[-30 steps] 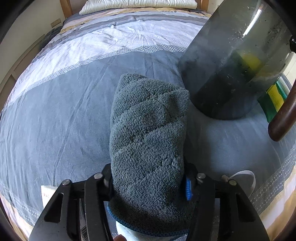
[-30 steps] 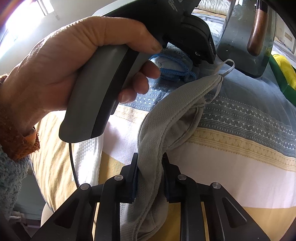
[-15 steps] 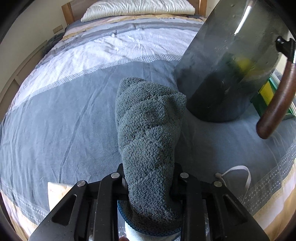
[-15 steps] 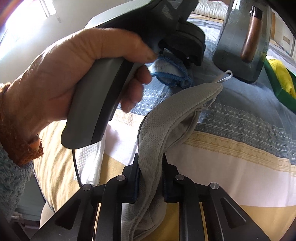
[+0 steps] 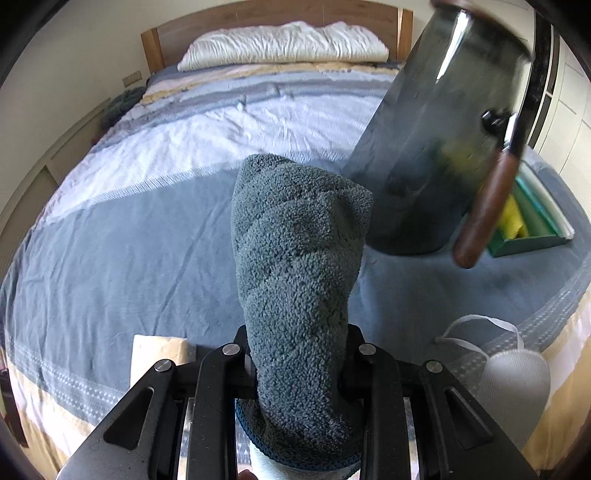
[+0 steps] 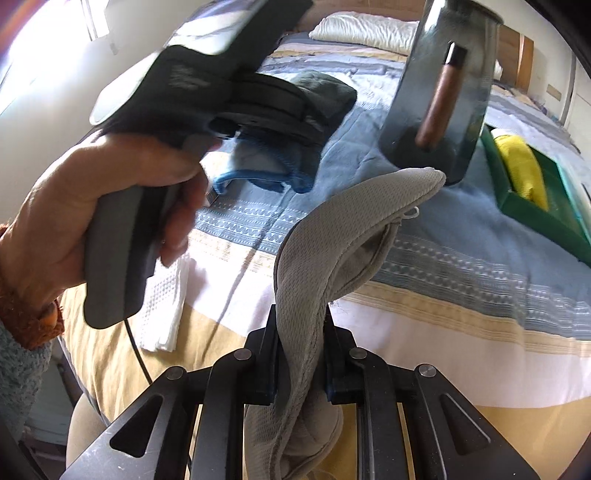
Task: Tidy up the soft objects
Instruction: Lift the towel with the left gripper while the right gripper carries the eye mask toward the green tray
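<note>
My left gripper (image 5: 297, 363) is shut on a folded dark grey fluffy towel (image 5: 299, 251) and holds it up above the bed. The towel also shows in the right wrist view (image 6: 325, 92), sticking out of the left gripper (image 6: 314, 122) held in a hand. My right gripper (image 6: 297, 363) is shut on a light grey eye mask (image 6: 332, 251), lifted off the bedspread. The mask also shows at the lower right of the left wrist view (image 5: 513, 380). A dark bucket (image 5: 436, 155) with a wooden-grip handle (image 5: 487, 206) stands on the bed to the right; it also shows in the right wrist view (image 6: 443, 96).
A green box (image 6: 535, 206) holding a yellow cloth (image 6: 524, 166) sits right of the bucket. A white folded napkin (image 6: 162, 310) lies near the bed's front edge. A pillow (image 5: 284, 48) and wooden headboard (image 5: 258, 18) are at the far end.
Both grippers have risen with their loads. The left gripper lifted the towel higher and tilted up, so more of the bed and headboard show. The mask came off the bedspread.
</note>
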`<state>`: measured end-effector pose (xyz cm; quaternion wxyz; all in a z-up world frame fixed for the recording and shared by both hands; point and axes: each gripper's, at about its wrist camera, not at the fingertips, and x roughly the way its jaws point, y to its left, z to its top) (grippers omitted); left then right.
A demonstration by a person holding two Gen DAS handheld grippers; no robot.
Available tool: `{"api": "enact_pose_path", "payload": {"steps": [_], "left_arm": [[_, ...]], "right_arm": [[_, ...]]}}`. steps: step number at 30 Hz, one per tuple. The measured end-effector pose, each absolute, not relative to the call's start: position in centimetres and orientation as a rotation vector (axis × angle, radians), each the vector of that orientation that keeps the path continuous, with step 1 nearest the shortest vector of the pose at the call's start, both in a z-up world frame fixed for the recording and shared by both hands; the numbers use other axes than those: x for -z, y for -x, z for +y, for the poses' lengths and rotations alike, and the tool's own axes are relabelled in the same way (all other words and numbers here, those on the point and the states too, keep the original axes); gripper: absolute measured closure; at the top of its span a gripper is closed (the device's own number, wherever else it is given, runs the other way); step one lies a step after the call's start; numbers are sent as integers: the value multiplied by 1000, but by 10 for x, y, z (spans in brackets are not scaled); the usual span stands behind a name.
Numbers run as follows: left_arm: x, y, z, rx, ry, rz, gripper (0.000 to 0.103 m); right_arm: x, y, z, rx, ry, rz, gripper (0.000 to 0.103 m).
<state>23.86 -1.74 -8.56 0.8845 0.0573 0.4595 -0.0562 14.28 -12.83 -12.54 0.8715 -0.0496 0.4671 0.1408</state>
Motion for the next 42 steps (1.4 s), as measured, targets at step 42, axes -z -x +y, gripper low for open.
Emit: {"api": "enact_pose_path", "payload": {"steps": [42], "left_arm": [[-36, -212, -222, 376, -71, 800, 80]], "right_arm": [[-45, -155, -366, -25, 202, 760, 86]]}}
